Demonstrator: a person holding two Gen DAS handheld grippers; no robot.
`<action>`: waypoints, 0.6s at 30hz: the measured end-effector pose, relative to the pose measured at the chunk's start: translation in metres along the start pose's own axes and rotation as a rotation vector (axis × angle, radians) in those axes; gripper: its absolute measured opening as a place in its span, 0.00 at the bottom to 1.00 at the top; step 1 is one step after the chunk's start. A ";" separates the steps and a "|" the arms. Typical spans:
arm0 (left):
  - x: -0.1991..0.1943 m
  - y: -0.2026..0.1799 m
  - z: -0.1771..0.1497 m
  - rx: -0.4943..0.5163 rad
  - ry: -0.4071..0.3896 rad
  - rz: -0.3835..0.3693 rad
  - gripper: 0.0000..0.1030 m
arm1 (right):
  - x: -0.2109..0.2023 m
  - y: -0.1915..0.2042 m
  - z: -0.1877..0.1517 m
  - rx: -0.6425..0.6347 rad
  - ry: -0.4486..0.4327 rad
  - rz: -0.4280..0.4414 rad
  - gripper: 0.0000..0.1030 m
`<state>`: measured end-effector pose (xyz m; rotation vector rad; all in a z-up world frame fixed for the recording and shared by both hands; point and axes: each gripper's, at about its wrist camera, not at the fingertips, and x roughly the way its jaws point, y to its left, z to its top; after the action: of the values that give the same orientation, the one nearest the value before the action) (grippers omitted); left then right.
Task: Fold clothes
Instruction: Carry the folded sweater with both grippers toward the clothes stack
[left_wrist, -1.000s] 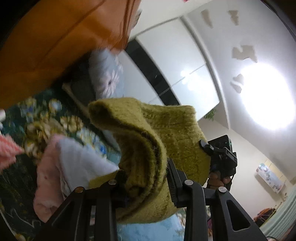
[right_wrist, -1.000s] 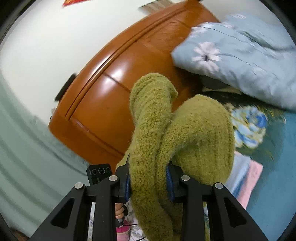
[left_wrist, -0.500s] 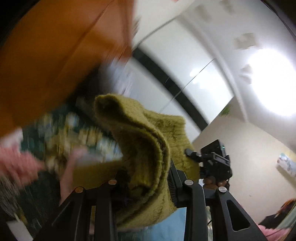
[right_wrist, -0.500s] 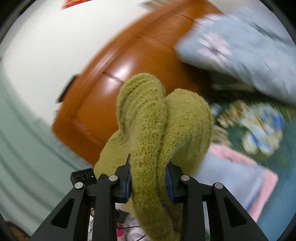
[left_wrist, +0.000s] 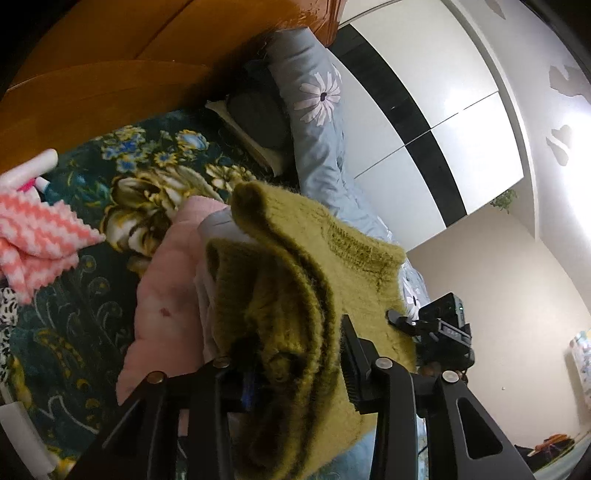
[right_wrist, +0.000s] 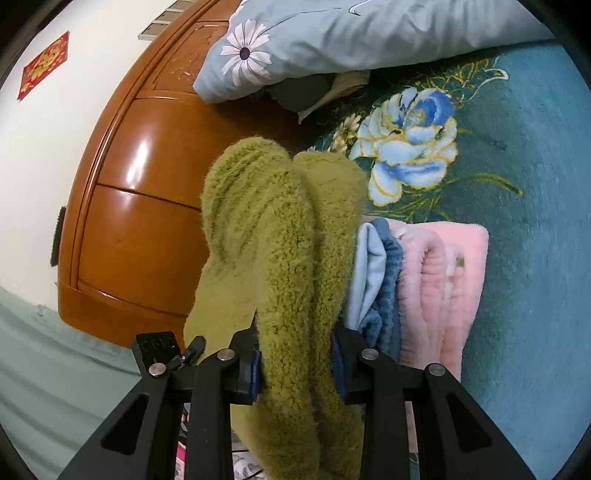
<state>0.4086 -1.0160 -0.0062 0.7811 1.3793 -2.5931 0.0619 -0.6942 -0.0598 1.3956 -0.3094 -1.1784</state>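
Note:
An olive-green fuzzy sweater (left_wrist: 295, 295) is folded into thick layers and held in the air between both grippers. My left gripper (left_wrist: 295, 362) is shut on one bunched end of it. My right gripper (right_wrist: 295, 354) is shut on the other end of the green sweater (right_wrist: 284, 240), whose folds bulge up past the fingers. The right gripper's body (left_wrist: 443, 332) shows beyond the sweater in the left wrist view. Just under the sweater lies a stack of folded clothes: a pink fleece piece (right_wrist: 443, 288) with a light-blue piece (right_wrist: 373, 277) on it. The pink piece (left_wrist: 166, 295) also shows in the left wrist view.
The bed has a dark teal floral blanket (right_wrist: 517, 184) and an orange wooden headboard (right_wrist: 140, 221). A pale-blue daisy-print duvet (right_wrist: 332, 40) lies by the headboard. A pink-and-white zigzag cloth (left_wrist: 33, 236) lies left of the stack. White wardrobe doors (left_wrist: 424, 110) stand beyond.
Both grippers have tilted downward with the green sweater, bringing it lower over the pink and blue folded stack. The grip on the sweater is unchanged.

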 end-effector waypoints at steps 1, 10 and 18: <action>-0.006 -0.005 -0.001 0.009 0.006 0.014 0.49 | 0.000 0.002 -0.001 -0.002 0.001 -0.010 0.30; 0.005 -0.013 -0.014 0.025 0.177 0.154 0.73 | -0.004 0.001 0.002 0.022 0.006 -0.026 0.31; -0.004 -0.008 -0.012 0.005 0.073 0.073 0.56 | -0.002 0.005 0.003 0.024 0.010 -0.047 0.31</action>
<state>0.4138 -1.0018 -0.0038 0.9180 1.3363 -2.5375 0.0605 -0.6957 -0.0537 1.4364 -0.2860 -1.2093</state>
